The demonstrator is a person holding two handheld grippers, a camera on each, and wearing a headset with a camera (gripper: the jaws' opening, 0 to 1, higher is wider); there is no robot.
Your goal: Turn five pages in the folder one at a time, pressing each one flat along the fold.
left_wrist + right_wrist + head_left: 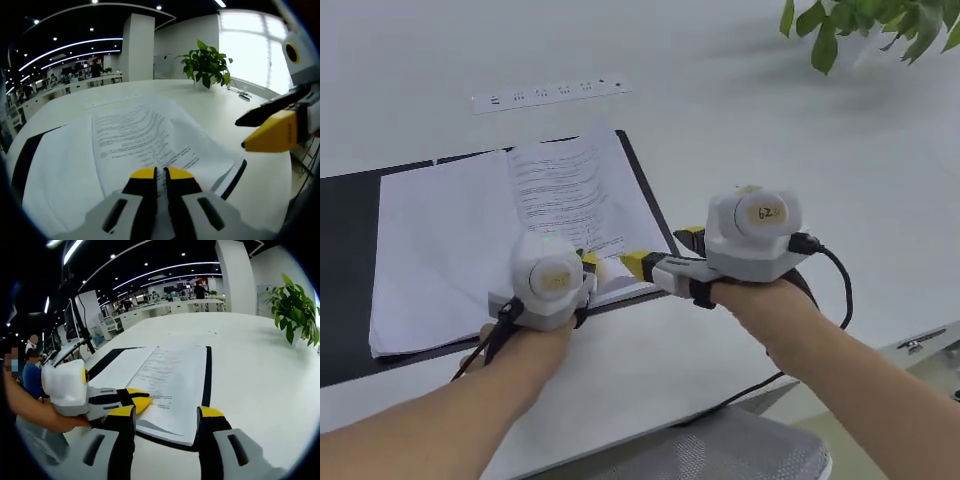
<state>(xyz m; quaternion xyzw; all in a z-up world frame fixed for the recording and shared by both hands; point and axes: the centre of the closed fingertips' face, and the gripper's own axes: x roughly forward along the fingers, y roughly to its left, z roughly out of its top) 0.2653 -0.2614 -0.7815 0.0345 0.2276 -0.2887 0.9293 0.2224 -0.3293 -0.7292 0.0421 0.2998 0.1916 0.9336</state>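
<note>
- printed page [135, 135]: thin paper, I judge light & floppy, tears easy; best taken by near edge or corner w/ a gentle pinch, not mid-sheet
- left gripper [159, 174]: jaws almost closed, the page's near edge seems pinched between them; rest of page spreads ahead of the tips
- right gripper [166, 412]: jaws spread wide, nothing held; near corner of folder [206, 365] lies between & just ahead of them
- folder lies open, holds a stack of white sheets [440, 250]

Folder [350, 200] cut off at left edge — page [565, 190] print too small to read.
</note>
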